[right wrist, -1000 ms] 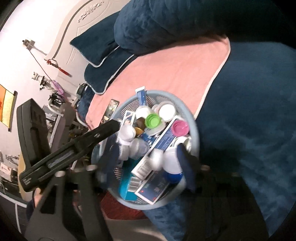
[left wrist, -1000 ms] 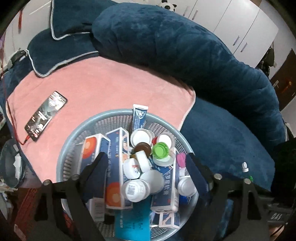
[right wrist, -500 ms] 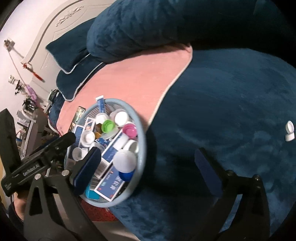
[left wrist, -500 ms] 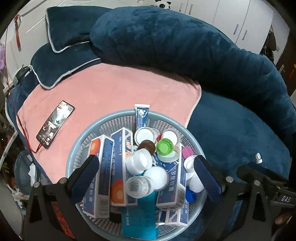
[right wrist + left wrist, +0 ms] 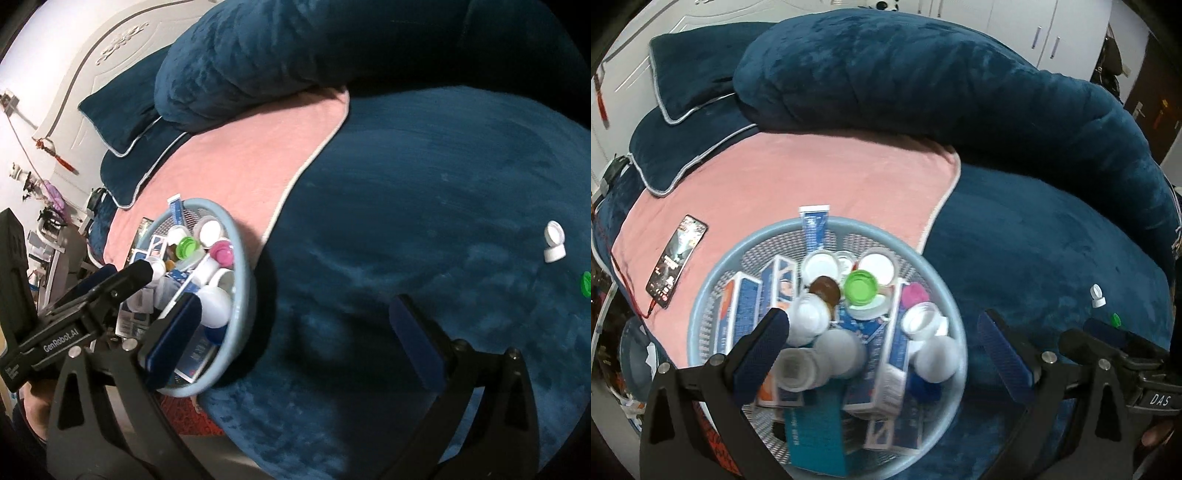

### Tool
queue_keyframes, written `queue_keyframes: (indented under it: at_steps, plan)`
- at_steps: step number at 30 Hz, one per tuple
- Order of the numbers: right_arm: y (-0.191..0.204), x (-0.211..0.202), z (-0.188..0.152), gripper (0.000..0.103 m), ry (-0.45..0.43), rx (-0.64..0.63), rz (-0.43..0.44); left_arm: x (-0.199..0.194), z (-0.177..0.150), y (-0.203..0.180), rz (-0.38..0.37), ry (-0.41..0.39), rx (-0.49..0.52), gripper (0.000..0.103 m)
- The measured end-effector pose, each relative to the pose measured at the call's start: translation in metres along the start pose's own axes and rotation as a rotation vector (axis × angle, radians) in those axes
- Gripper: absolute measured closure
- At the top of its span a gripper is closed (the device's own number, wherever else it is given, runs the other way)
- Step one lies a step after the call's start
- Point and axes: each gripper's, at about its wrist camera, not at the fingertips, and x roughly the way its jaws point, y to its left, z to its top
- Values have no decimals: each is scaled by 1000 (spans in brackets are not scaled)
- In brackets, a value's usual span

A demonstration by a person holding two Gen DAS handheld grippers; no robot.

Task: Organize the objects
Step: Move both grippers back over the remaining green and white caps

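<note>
Now wide apart and empty: left hand-held gripper (image 5: pixel 882 343) above full blue basket (image 5: pixel 934 266), right hand-held gripper (image 5: pixel 295 332) over blue bed (image 5: pixel 424 184), basket at its left finger. Both just opened up.

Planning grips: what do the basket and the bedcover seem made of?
Basket: looks like rigid light-blue plastic, smooth rim, perforated mesh walls. Bedcover: seems a soft plush fabric, dark blue, with brushed pile marks and a dull sheen.

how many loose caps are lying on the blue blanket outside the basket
2: a white cap on the blue blanket far right of the basket, and a green cap just beyond it at the frame edge.
</note>
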Motion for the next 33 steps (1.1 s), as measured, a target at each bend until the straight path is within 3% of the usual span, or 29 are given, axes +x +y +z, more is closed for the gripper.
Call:
queue_keyframes:
  at_steps: [18,33]
  plan:
    - [-80,-30,-16,0,-31,134,-53,21,-2,-94,-54,44,146,1]
    - [-134,-43,-33,0,-19,224,-98,52,-21,-159,-88,140,257,1]
